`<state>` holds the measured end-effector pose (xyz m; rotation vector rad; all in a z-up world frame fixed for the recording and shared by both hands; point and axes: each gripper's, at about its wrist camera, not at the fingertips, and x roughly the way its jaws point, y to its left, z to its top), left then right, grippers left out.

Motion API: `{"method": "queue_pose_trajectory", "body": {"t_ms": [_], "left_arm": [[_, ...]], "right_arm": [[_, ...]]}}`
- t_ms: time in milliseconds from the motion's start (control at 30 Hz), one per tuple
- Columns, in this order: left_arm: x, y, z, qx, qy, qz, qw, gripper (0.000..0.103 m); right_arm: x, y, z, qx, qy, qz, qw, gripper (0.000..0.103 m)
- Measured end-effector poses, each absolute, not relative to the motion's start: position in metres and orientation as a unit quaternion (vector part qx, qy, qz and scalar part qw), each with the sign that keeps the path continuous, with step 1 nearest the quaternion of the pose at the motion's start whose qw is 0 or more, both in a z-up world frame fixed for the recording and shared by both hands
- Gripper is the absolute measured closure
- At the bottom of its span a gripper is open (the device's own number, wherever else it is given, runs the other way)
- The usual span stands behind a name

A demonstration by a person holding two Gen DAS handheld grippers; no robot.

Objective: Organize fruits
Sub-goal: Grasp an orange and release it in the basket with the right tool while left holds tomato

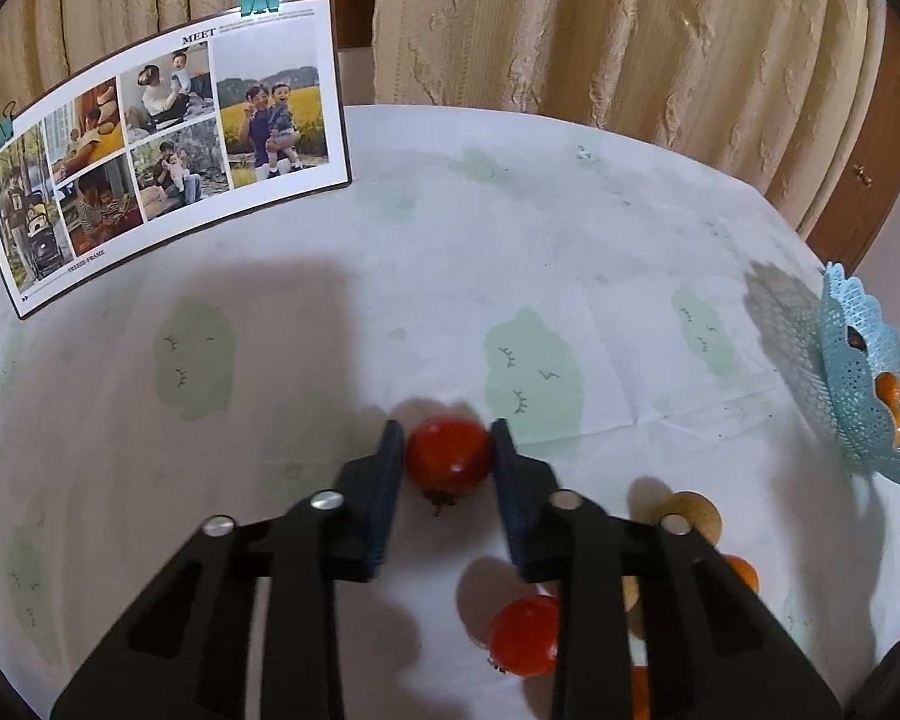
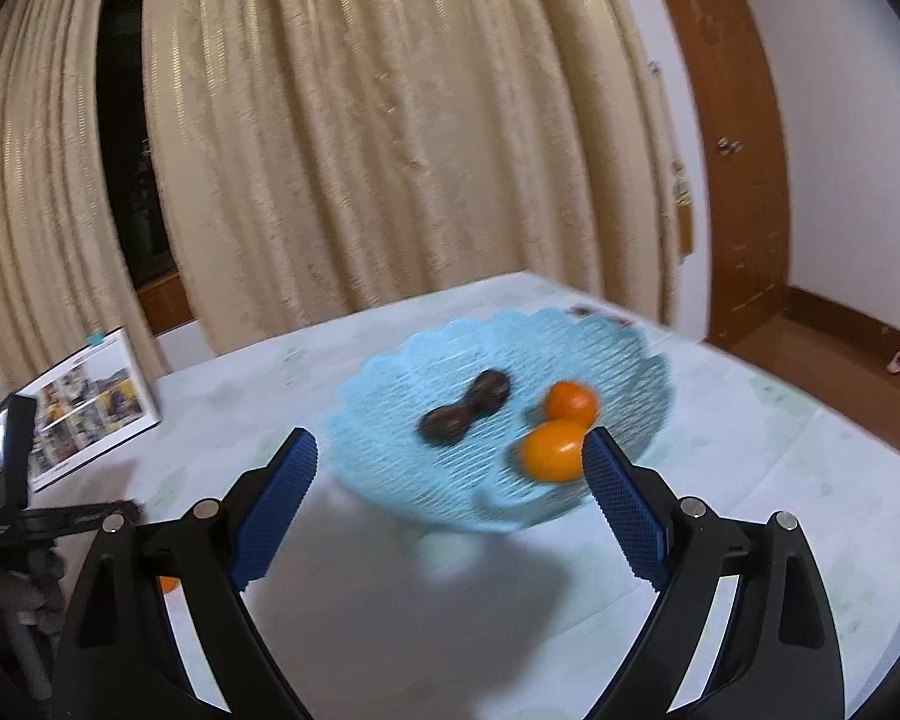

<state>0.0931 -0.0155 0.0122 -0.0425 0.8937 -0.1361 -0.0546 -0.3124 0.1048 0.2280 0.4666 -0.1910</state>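
In the left wrist view my left gripper [image 1: 447, 427] is shut on a red round fruit [image 1: 449, 456] that rests on the tablecloth, one blue pad pressing on each side. A second red fruit [image 1: 522, 636], a tan fruit [image 1: 690, 513] and an orange [image 1: 744, 573] lie near its right finger, partly hidden by it. My right gripper [image 2: 449, 435] is open and holds nothing, just in front of the blue mesh basket [image 2: 390, 420]. In the basket lie two oranges [image 2: 572, 402] [image 2: 549, 450] and a dark brown peanut-shaped piece [image 2: 465, 408].
A photo board [image 1: 162, 150] held by teal clips stands at the table's far left. The basket [image 1: 852, 360] sits at the right edge of the left wrist view. Curtains hang behind the table, and a wooden door [image 2: 744, 180] is at the right. A gloved hand [image 2: 6, 600] shows at the right wrist view's left edge.
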Motion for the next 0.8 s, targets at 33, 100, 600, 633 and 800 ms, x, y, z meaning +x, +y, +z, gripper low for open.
{"method": "queue_pose_trajectory", "body": {"t_ms": [33,100,600,633,800], "left_arm": [[0.093,-0.015,0.013,-0.020,0.431,-0.065,0.900,0.075],[0.091,-0.013,0.018,-0.024,0.426,-0.066,0.902,0.075],[0.057,0.010,0.073,-0.034,0.353,-0.032,0.934,0.075],[0.055,0.013,0.074,-0.037,0.351,-0.031,0.935,0.075],[0.051,0.018,0.074,-0.046,0.351,-0.031,0.935,0.075]], "right_arm": [[-0.053,-0.308,0.105,0.115,0.235,-0.084,0.961,0.012],[-0.050,-0.294,0.104,0.115,0.249,-0.050,0.960,0.012],[0.003,-0.195,0.080,0.125,0.390,0.127,0.904,0.020],[0.006,-0.192,0.078,0.124,0.396,0.129,0.901,0.022],[0.025,-0.172,0.065,0.128,0.428,0.151,0.882,0.037]]}}
